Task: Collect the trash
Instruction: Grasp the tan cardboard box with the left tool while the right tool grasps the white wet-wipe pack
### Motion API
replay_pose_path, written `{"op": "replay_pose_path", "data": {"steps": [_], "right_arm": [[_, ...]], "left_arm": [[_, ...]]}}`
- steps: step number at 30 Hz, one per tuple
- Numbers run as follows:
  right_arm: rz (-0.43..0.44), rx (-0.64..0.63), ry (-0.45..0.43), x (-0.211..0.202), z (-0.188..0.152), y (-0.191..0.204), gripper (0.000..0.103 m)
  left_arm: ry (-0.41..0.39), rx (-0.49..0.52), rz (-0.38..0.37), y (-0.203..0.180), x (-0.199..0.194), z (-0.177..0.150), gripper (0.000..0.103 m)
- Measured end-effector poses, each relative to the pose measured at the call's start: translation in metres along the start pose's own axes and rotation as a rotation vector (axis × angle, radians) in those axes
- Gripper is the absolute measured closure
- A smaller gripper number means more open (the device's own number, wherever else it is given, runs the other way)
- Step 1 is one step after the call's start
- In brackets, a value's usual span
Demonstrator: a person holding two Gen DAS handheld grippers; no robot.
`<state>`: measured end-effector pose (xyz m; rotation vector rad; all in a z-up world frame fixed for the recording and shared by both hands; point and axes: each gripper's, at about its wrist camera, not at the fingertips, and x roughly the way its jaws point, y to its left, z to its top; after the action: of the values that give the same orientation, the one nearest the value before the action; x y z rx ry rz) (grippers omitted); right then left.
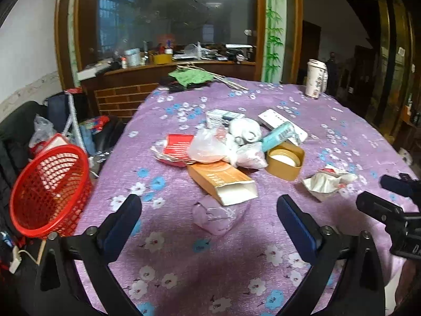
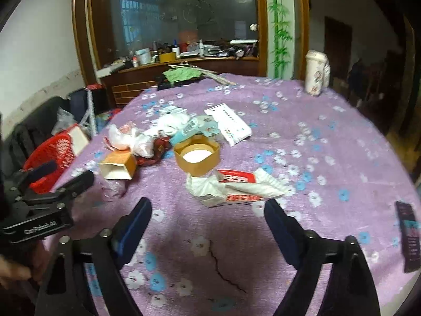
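While the trash pile is lying mid-tabletop, a crumpled wrapper is sitting apart, just ahead of the right hand-held gripper, jaws gaping, nothing between. Left hand-held gripper is hovering wide and empty near the orange carton; red basket is tilting off the left edge.

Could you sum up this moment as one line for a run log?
left gripper: open, empty | right gripper: open, empty | trash pile: on table | red basket: at table edge
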<state>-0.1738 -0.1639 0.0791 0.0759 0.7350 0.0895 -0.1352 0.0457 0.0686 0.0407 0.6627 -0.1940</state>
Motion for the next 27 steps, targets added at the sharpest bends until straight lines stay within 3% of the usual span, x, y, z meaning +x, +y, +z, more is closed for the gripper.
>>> {"op": "replay_pose_path", "data": {"steps": [5,9,16,22,27], "right_arm": [[0.049,0.003,0.033,0.008,0.003,-0.004,0.027],[0.079,0.025,0.06,0.016,0.008,-0.009,0.028],[0.073,0.037,0.094,0.03,0.014,-0.015,0.028],[0.066,0.043,0.106,0.038,0.016,-0.017,0.028],[0.057,0.063,0.169,0.061,0.017,-0.024,0.027]], "left_arm": [[0.077,-0.025,-0.066,0.002,0.015,0.004,0.032],[0.127,-0.057,-0.123,0.005,0.025,0.008,0.033],[0.182,-0.103,-0.149,0.008,0.042,0.017,0.033],[0.193,-0.11,-0.116,0.006,0.054,0.024,0.033],[0.232,-0.12,-0.101,0.004,0.072,0.028,0.033]]}}
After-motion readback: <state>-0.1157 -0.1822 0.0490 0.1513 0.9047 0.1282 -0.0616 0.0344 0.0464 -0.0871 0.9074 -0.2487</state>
